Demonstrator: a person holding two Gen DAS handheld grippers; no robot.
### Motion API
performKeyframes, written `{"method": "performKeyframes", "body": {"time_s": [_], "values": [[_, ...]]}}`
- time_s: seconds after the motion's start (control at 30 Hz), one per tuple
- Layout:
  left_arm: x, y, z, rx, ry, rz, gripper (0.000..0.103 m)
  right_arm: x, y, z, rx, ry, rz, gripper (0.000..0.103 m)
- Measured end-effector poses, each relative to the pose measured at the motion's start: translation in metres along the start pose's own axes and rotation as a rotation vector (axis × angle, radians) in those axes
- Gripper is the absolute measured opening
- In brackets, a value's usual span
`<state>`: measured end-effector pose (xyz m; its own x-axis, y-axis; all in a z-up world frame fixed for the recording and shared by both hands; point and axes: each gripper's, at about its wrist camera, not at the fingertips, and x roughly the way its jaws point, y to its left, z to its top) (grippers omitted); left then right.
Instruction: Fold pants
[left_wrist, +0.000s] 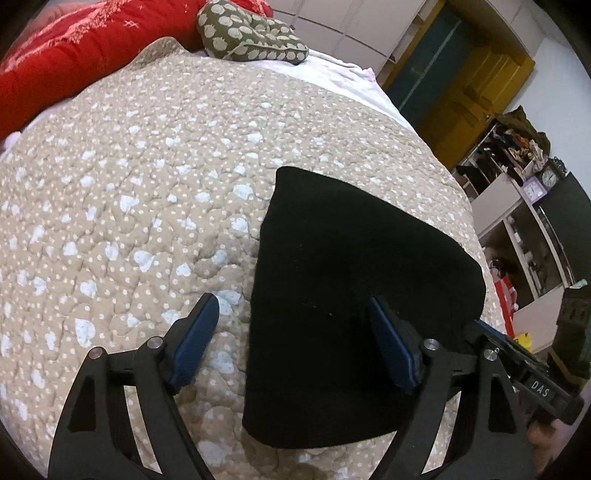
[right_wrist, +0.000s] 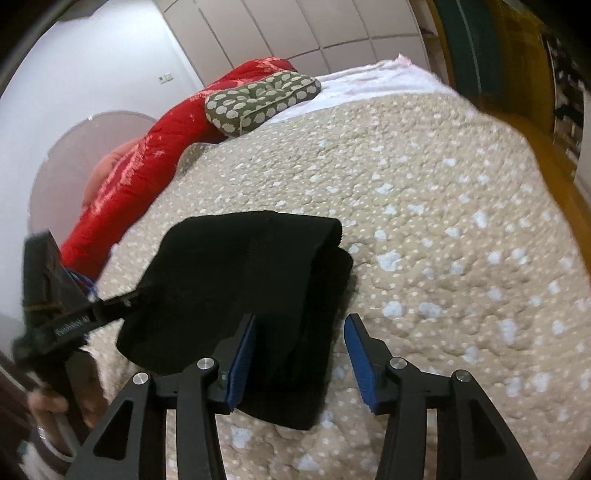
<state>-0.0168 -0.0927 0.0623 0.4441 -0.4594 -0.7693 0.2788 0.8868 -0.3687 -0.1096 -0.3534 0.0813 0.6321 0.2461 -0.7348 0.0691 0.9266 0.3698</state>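
My pants lie as a compact black bundle on the quilt, filling the lower centre-right of my left view and the lower centre-left of my right view. The layers there look stacked, with a rounded fold at the far end, so I judge the folding nearly done. My left gripper is spread wide and holds nothing, one pad over bare quilt and the other over the cloth, straddling the bundle's left edge. My right gripper is likewise wide apart and empty, straddling the bundle's right edge. To finish well, I would press down lightly and evenly on both sides to flatten the stack, keeping my pads flat so they don't snag a top layer and drag it askew. If one more fold is wanted, I'd pinch all layers at the near corners together, not just the top one. The pillow and red blanket at the upper left are well clear.
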Motion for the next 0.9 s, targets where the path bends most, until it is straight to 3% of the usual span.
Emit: {"method": "performKeyframes", "body": {"time_s": [0.2,0.9], "values": [[0.001,-0.006,0.001,0.042,-0.013,0.032,0.083,0.01,-0.011,0.001,0.095,0.02,0.082,0.05],[0.015,-0.012,0.002,0.027,-0.007,0.015,0.083,0.027,-0.015,0.008,0.119,0.025,0.101,0.056]]}}
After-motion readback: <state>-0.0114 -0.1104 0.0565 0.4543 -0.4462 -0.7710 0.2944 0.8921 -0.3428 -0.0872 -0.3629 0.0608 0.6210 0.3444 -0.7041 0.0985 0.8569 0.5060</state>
